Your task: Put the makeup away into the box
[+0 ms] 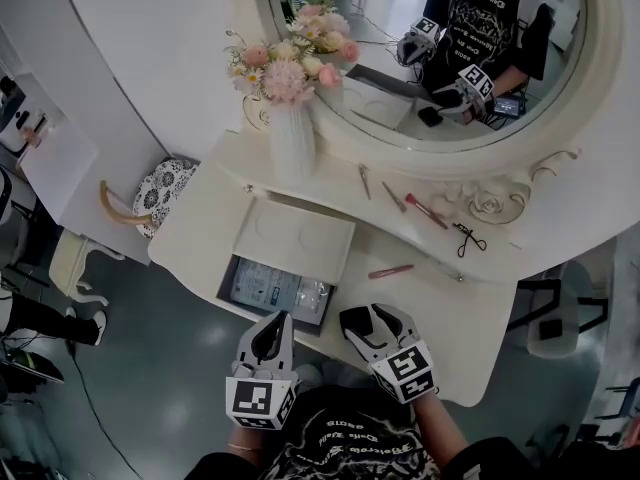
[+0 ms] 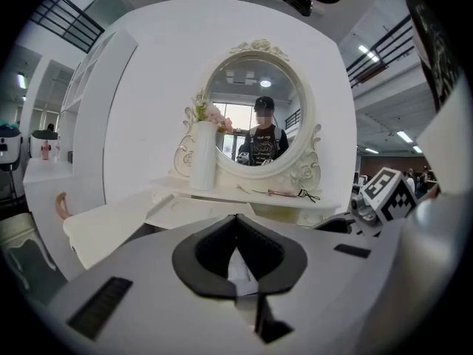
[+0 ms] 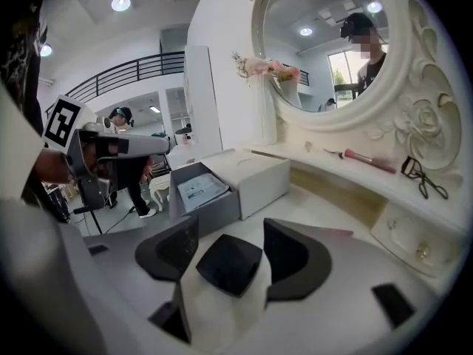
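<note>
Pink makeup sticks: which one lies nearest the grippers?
The pale pink stick alone on the lower tabletop, right of the box; the others lie on the shelf under the mirror.

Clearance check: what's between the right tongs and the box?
Right gripper view: a black square case sits between the open right tongs; beyond it, bare tabletop up to the box.

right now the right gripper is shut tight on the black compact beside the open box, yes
Not quite. The right gripper is open, not shut: in the right gripper view its jaws stand apart, and the black compact lies between them with a gap on each side. It is beside the open box, as you say.
</note>
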The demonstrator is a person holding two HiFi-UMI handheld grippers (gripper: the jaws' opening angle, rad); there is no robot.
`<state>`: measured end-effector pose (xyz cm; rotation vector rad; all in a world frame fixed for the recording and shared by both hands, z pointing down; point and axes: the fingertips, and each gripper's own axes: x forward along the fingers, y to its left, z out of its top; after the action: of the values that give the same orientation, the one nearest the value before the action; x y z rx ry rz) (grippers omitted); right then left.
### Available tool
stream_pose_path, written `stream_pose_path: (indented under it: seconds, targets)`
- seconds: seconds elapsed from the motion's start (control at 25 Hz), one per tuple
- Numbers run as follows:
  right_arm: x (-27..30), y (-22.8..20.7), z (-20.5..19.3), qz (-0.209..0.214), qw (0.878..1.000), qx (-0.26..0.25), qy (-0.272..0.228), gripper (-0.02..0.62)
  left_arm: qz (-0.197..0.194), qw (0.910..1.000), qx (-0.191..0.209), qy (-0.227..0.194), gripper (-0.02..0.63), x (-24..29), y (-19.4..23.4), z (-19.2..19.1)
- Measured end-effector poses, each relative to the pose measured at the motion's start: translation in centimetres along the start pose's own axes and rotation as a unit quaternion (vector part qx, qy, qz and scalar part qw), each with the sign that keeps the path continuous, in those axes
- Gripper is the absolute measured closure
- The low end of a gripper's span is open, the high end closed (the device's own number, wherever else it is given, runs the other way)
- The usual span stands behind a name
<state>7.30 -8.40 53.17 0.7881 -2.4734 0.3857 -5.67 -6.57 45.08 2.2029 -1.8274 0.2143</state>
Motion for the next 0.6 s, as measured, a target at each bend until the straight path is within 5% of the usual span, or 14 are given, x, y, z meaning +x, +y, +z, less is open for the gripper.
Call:
stream_pose_path:
  seconds: [0.6]
  targets:
    - [2.0, -0.2, -2.1, -0.047, 0.996, 0.052, 0.049, 0.241, -0.009, 0.9996, 0.015, 0.022, 0.591, 0.3, 2.1, 0.0]
